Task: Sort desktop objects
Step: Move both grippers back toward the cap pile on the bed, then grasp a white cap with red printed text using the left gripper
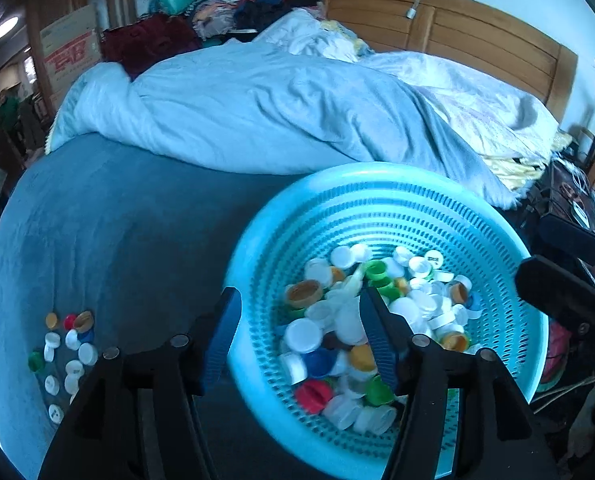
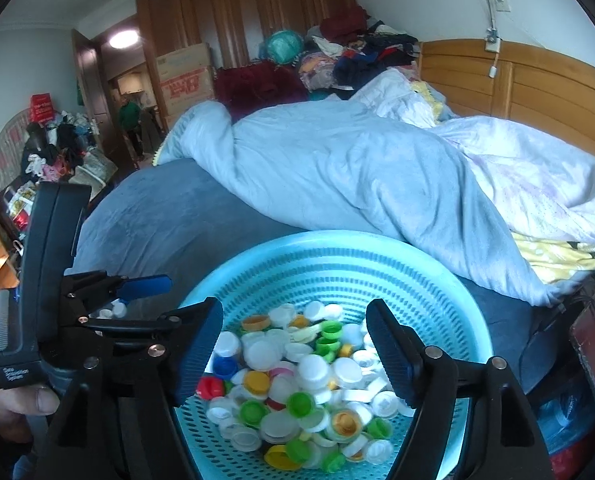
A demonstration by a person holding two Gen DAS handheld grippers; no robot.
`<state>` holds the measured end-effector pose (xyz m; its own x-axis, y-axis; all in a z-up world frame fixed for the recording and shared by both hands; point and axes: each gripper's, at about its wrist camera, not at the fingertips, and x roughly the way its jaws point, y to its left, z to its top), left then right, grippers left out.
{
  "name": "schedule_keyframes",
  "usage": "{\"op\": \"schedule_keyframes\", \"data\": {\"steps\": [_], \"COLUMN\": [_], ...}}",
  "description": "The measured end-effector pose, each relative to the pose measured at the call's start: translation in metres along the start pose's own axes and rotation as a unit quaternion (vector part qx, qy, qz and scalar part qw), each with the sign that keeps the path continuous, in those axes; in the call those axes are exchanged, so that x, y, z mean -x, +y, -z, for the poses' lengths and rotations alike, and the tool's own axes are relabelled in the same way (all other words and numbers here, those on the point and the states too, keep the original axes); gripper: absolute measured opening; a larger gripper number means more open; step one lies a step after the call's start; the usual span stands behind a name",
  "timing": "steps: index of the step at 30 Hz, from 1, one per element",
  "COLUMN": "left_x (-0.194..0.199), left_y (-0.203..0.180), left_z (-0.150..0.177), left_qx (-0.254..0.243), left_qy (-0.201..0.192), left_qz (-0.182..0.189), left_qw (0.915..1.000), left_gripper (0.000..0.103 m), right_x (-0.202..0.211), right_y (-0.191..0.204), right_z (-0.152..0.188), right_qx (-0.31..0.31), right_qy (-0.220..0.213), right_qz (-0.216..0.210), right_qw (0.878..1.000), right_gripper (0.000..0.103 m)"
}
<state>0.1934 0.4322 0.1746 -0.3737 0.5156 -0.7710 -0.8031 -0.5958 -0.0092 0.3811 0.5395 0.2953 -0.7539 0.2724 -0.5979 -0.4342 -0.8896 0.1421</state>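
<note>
Bottle caps are the task's things, and they lie in two groups on the bed: a loose scatter of caps on the blue blanket at the far left of the left wrist view, and a heap in one round turquoise perforated basket to their right. The scatter holds about fifteen caps, mostly white, with one red, one green, one blue and two orange or tan ones; part of it is hidden behind the gripper frame, so the count is rough. The heap in the basket is too dense to count exactly: several dozen caps, white ones in the majority, with a handful each of green and yellow, two or three blue, and one red cap near the front. The left gripper hangs over the basket's left rim with its jaws released and parted, one finger outside the rim and the other over the caps; nothing is pressed between them. In the right wrist view the right gripper hovers over the middle of the basket, its jaws wide apart and empty, caps visible in the gap below. A hand grips the left gripper's handle at that view's left edge. One rumpled pale blue duvet lies behind the basket.
</note>
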Motion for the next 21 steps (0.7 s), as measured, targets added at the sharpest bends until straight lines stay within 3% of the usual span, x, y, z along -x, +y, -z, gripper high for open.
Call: {"op": "schedule_keyframes", "data": {"steps": [7,12,17,19,21], "left_x": [0.025,0.037,0.030,0.019,0.007], "left_y": [0.101,0.195,0.282,0.302,0.313], "left_z": [0.057,0.121,0.188,0.204,0.212], "left_qx": [0.082,0.164,0.255,0.266,0.267], "left_qy": [-0.025,-0.014,0.015,0.028,0.032], "left_qz": [-0.059,-0.119,-0.161,-0.163,-0.148], "left_qw": [0.9946,0.9792,0.9534,0.9496,0.9518], "left_gripper": [0.055,0.055,0.055,0.055,0.055], "right_x": [-0.020,-0.038,-0.056,-0.062,-0.067], "right_y": [0.057,0.098,0.126,0.136,0.147], "right_z": [0.013,0.023,0.032,0.035,0.037], "right_qx": [0.048,0.079,0.103,0.112,0.122], "right_qy": [0.028,0.049,0.070,0.079,0.088], "right_qz": [-0.049,-0.084,-0.102,-0.105,-0.105], "right_qw": [0.997,0.992,0.987,0.985,0.983], "right_gripper": [0.079,0.080,0.080,0.080,0.080]}}
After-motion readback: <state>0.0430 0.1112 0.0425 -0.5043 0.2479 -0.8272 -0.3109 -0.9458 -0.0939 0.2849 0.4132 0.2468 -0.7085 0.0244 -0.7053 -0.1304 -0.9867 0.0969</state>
